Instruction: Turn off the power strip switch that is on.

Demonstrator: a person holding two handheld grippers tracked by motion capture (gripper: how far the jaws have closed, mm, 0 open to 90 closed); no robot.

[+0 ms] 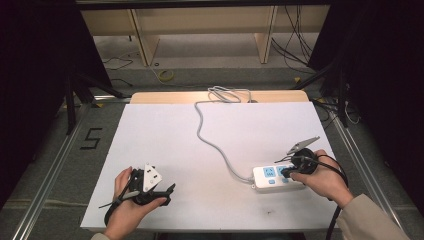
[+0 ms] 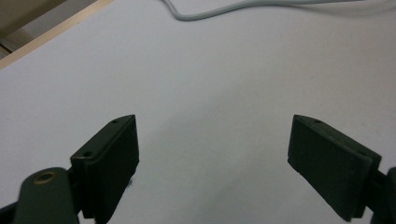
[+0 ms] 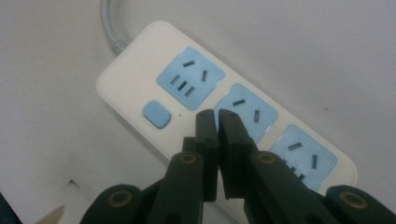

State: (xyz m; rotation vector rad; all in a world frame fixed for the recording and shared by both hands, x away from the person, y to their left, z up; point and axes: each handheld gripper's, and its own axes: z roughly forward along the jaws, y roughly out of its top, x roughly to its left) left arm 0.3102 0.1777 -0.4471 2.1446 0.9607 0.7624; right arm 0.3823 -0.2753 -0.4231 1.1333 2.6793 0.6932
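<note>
A white power strip [image 1: 277, 177] with three blue socket faces lay flat on the white table [image 1: 165, 135], near the right edge and toward the near side. Its grey cable [image 1: 210, 137] ran from its left end across the middle of the table to the far edge, where it lay in a loop.

The right gripper [image 1: 286, 173] hung over the strip, held by the right hand [image 1: 325, 177]. In the right gripper view its jaws were drawn almost together, with just a thin slit between the pads and nothing in it. Their tips sat over the strip's middle socket [image 3: 247, 114], beside the blue switch [image 3: 157, 114]; whether they touched the surface could not be told.

The left gripper [image 1: 167, 192] sat near the table's near left corner, in the left hand [image 1: 127, 200], well apart from the strip. In the left gripper view its jaws stood wide apart over bare table, with nothing between them.
</note>
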